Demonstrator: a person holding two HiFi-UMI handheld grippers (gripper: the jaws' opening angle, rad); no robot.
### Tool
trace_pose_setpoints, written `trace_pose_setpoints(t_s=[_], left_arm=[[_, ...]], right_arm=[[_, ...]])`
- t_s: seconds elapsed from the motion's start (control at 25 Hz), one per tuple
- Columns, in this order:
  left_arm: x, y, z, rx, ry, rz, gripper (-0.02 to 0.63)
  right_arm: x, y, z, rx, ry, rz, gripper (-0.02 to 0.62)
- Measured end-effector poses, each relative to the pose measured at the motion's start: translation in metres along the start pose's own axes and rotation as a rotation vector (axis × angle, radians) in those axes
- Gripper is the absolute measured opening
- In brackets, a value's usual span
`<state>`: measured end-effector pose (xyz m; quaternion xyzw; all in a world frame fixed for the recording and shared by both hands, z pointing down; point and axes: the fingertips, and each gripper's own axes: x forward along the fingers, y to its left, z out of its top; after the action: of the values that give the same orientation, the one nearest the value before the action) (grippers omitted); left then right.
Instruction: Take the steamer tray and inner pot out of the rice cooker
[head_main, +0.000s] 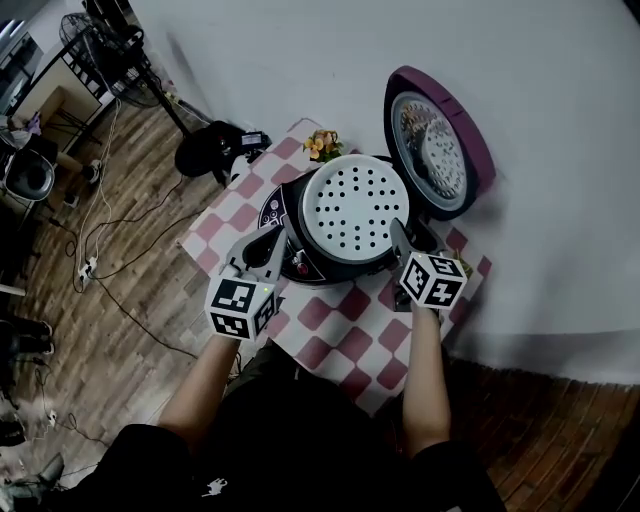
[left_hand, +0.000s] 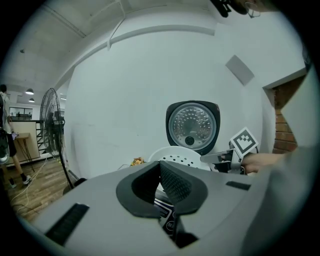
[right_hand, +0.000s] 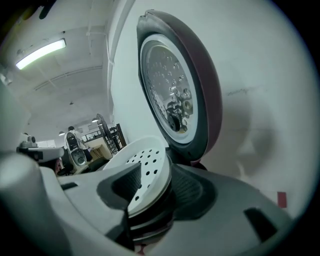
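The steamer tray is straddled by the spread right hand-held gripper; the left hand-held gripper is pressed together. Pinching its rim is judged next.

The steamer tray covers the mouth of the rice cooker, so whatever sits under it is hidden. The left gripper blocks part of the cooker's control panel, its print too small to read. Far off, a person is cut by the left gripper view's edge.

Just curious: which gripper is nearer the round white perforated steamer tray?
Right. The right gripper, jaws open, straddles the rim of the steamer tray; the left gripper, shut, sits short of it.
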<state>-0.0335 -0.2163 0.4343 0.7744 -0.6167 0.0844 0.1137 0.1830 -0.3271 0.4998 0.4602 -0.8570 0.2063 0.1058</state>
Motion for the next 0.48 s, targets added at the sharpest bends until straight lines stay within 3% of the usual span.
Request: trace_pose_setpoints(t_s=[0.48], left_arm=[[0.011,-0.003,0.000,-0.028,0.012,-0.018,0.005]], right_arm=[[0.018,-0.005,0.003,0.049,0.016,-0.028,0.172]])
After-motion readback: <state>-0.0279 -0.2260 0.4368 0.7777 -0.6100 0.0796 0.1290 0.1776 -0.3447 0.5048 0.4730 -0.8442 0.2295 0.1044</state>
